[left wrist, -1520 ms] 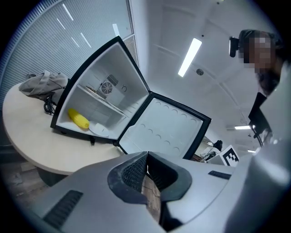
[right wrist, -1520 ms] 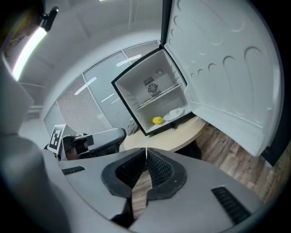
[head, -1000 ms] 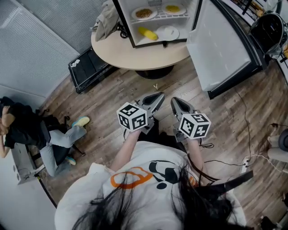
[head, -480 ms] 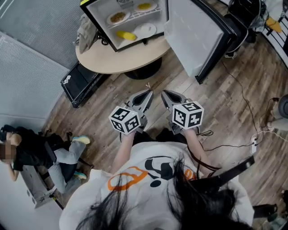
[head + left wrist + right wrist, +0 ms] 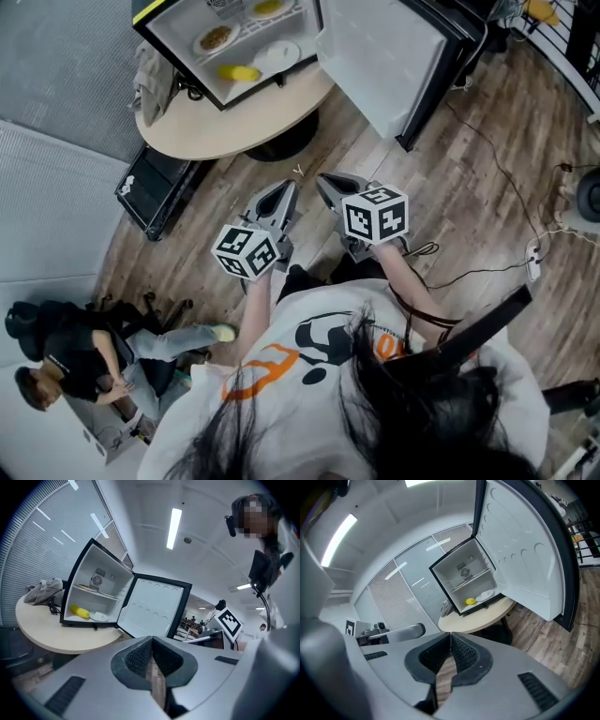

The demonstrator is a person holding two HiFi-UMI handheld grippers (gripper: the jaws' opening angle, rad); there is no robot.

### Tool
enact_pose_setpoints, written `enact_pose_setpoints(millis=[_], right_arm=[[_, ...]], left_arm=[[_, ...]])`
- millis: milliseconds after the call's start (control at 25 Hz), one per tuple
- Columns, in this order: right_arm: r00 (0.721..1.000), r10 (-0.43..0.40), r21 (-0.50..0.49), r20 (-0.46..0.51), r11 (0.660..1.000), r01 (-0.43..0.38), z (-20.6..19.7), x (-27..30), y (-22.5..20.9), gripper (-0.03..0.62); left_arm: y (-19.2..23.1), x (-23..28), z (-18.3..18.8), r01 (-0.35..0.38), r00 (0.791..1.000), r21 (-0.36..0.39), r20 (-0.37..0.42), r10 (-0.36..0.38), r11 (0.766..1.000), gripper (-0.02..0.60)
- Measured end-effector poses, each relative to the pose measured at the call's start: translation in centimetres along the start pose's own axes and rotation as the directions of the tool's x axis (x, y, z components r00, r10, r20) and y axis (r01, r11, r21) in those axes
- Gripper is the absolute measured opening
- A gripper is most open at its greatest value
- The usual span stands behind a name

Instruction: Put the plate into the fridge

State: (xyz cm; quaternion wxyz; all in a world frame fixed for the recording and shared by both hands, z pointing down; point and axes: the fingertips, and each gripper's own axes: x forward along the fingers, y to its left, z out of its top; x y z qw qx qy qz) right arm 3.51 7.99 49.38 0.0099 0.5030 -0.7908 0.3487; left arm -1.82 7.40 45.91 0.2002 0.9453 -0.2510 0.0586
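L gripper & R gripper — fingers pressed together, tips touching; both empty.

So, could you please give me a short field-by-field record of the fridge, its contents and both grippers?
Fridge: mini fridge on round table, door open
Upper shelf: plate of food, second plate of food
Lower shelf: white plate beside a yellow item
Left gripper: shut, empty, over the wooden floor
Right gripper: shut, empty, beside the left one
Bystander: person sitting on the floor
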Motion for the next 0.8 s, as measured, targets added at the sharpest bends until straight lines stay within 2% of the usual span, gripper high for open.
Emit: enact_pose_setpoints(millis=[480,800], right_arm=[[1.000,-0.021,0.011,-0.001,1.000,0.021,0.9,0.6,-0.9,0.021],[1.000,-0.026,0.009,-0.005,1.000,0.026,0.9,0.3,-1.8,0.021]], left_arm=[[0.8,0.6,0.4,-0.003,1.000,0.033,-0.012,0.003,0.999,0.011],[0.2,1.2,-0.6,-0.023,0.996,0.170,-0.076,0.036,0.985,0.011]])
